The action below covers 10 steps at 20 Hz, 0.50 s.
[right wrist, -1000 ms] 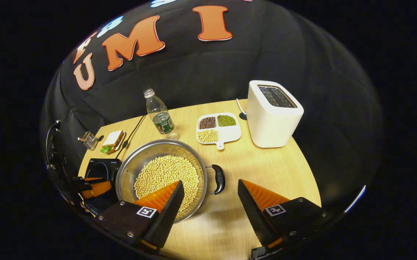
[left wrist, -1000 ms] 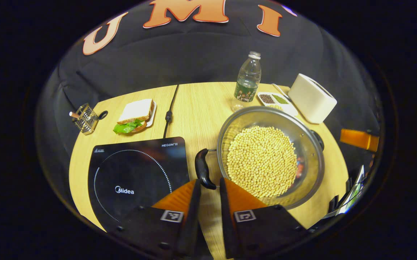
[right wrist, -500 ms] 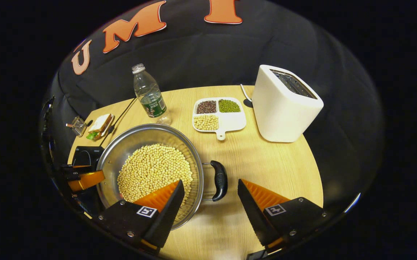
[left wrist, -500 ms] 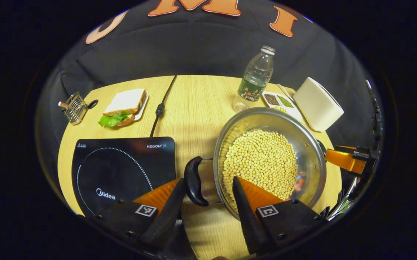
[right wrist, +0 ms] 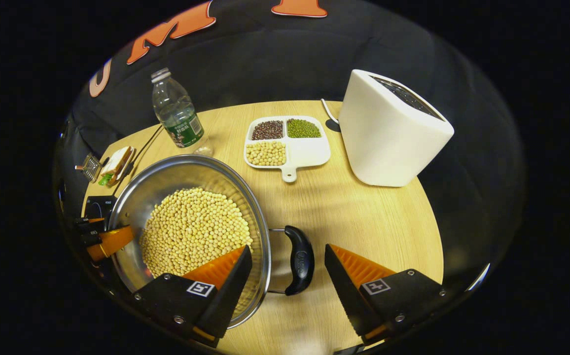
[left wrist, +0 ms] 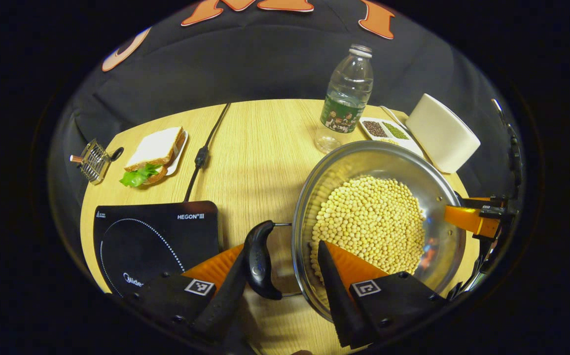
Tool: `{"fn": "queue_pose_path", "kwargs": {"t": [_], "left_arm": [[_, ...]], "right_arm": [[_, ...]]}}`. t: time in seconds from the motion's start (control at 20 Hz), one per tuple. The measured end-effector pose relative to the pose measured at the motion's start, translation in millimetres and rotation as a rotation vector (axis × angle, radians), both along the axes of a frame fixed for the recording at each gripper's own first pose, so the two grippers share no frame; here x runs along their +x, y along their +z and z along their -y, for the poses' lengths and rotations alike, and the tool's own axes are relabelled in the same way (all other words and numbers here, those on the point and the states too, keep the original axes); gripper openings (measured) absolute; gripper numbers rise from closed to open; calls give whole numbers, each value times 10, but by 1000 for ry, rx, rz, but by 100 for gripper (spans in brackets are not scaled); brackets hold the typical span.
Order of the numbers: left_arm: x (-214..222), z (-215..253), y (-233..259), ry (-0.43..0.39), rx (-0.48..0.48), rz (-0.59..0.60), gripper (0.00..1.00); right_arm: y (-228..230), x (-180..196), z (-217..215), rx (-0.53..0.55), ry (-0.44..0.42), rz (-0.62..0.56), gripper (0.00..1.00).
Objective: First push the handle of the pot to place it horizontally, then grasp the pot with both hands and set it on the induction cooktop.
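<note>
nearer now — round steel pot (left wrist: pixel 450 246)

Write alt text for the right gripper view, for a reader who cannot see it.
The open right gripper straddles the black side handle of a steel pot full of pale beans on a wooden table. Behind stand a white toaster, a divided dish of beans and a water bottle.

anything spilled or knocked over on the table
Nothing stands out. The soybeans all sit inside the pot, the bottle and toaster stand upright, and the divided dish holds its beans in their compartments.
</note>
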<state>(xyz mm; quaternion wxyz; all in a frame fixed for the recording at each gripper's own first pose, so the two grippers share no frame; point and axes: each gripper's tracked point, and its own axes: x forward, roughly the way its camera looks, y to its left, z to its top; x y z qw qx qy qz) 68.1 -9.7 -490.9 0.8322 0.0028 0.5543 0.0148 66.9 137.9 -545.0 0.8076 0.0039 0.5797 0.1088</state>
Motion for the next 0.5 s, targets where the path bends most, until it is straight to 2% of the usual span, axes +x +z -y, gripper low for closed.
{"fn": "queue_pose_path", "kwargs": {"t": [0.15, 0.25, 0.3, 0.4, 0.45, 0.5], "left_arm": [[-65, -69, -126, 49, 4, -21, 86], [34, -100, -92, 57, 20, 36, 80], [96, -140, -66, 68, 31, 67, 80], [86, -145, -57, 80, 51, 76, 81], [90, -126, -86, 74, 59, 79, 83], [80, -97, -97, 69, 63, 86, 76]], "right_arm": [[-64, 18, 43, -11, -5, -8, 89], [-88, 28, 30, 1, -24, -10, 87], [-105, 11, 17, 12, -37, -10, 86], [-152, -29, -41, 37, -65, -21, 79], [-173, -38, -49, 38, -80, -18, 72], [-181, -23, -54, 36, -89, -8, 69]]}}
